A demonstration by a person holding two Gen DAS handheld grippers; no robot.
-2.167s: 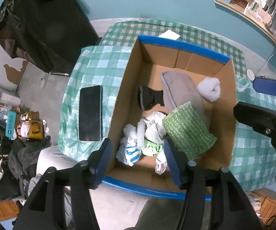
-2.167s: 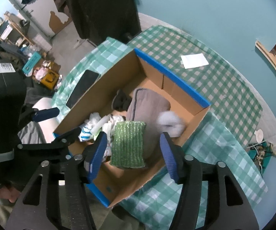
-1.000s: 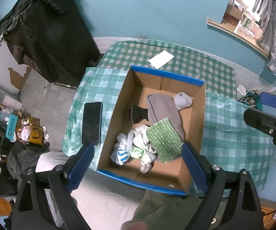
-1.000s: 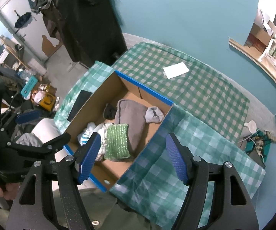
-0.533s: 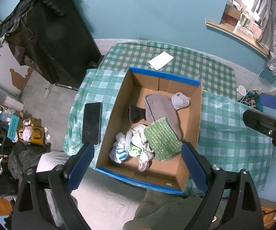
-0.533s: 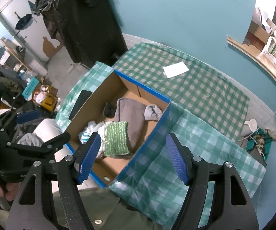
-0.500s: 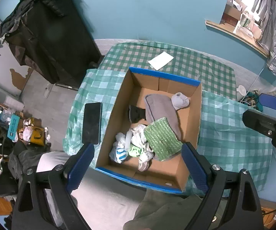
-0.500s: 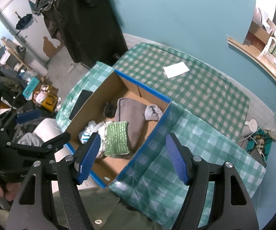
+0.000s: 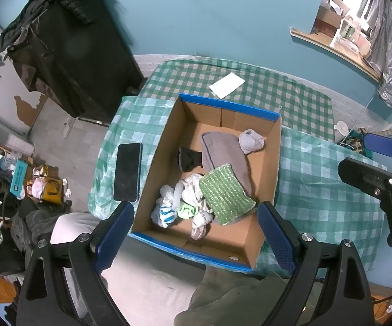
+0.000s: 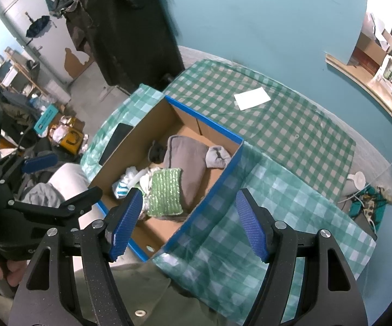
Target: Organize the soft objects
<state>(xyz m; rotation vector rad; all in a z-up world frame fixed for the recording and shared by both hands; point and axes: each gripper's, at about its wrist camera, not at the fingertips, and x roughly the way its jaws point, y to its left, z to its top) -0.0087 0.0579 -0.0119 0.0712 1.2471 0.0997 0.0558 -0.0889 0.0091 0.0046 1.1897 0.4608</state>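
**Box looks pretty much packed, both grippers empty**

Using the cardboard box [image 9: 273,160] as the reference for everything, going from the near side outward.

Nearest the camera, the left gripper [image 9: 196,233] hangs above the box's near blue-taped edge with its jaws spread wide and nothing between them. The right gripper [image 10: 189,222] is over the near right corner of the box, jaws also well apart, also holding nothing.

Inside the box, at the near end, there's a crumpled pile of white and light-green cloths [image 9: 181,203]. Right beside that, leaning on the bigger item behind it, is the green knitted cloth [image 9: 224,190]. Middle of the box: the grey cushion [image 9: 224,153], with a dark sock-like bundle [image 9: 187,159] just left of it. A rolled grey bundle [image 9: 251,141] sits at the cushion's far right corner.

Outside the box, a black phone [image 9: 128,171] lies on the tabletop [image 9: 318,190] just left of it, and a white sheet of paper [image 9: 227,84] lies beyond the far wall.

My read: the gathering part is basically done, since I can't spot any soft item left out on the checkered cloth. What might be left is tidying that messy near-end pile, if anything.
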